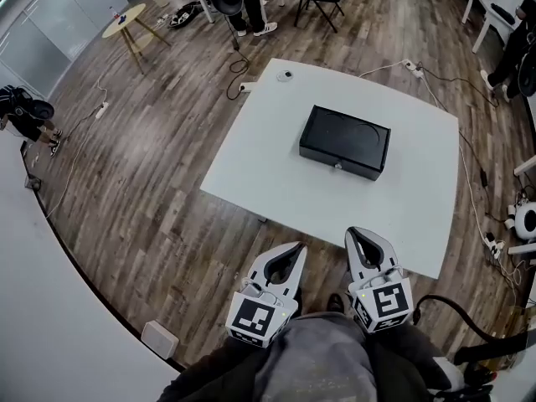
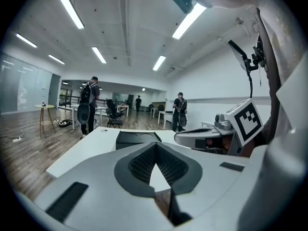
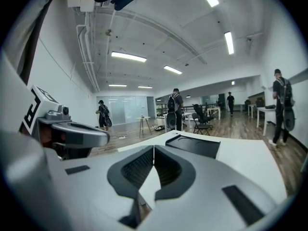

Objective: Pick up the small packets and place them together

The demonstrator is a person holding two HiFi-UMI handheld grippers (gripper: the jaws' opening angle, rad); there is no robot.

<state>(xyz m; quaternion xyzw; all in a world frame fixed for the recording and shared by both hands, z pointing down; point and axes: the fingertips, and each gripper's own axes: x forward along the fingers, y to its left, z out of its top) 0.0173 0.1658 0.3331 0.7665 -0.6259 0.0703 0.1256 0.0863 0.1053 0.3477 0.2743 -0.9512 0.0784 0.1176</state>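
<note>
Approach stage, by judgement: no pick begun yet. At lower centre of the head view, left claw [image 1: 295,249] and right claw [image 1: 358,237] side by side, short of the near edge of the white square table [image 1: 251,174], above the wood-plank floor [image 1: 142,182]. Both shut, jaws meeting tip to tip, nothing gripped, as read along each claw's own view.

No small packets to be found in any view. On the table only a flat black rectangular box [image 1: 345,141] near mid-frame and a small dark round object [image 1: 287,74] at the upper left corner. Packets possibly inside the box, given a little knob on its near face hinting at a drawer, but impossible to tell.

Next, probably: bring both claws in over the table, part the jaws, then look for the packets or a way into the box.

Only from the head view: the whole tabletop and both claws together. Only from the left gripper view: the right claw's marker cube [image 2: 248,121] at right of frame. Only from the two gripper views: ceiling strip lights [image 2: 72,8] and standing people [image 2: 89,105] with backpacks, cut to legs at the head view's top edge.
</note>
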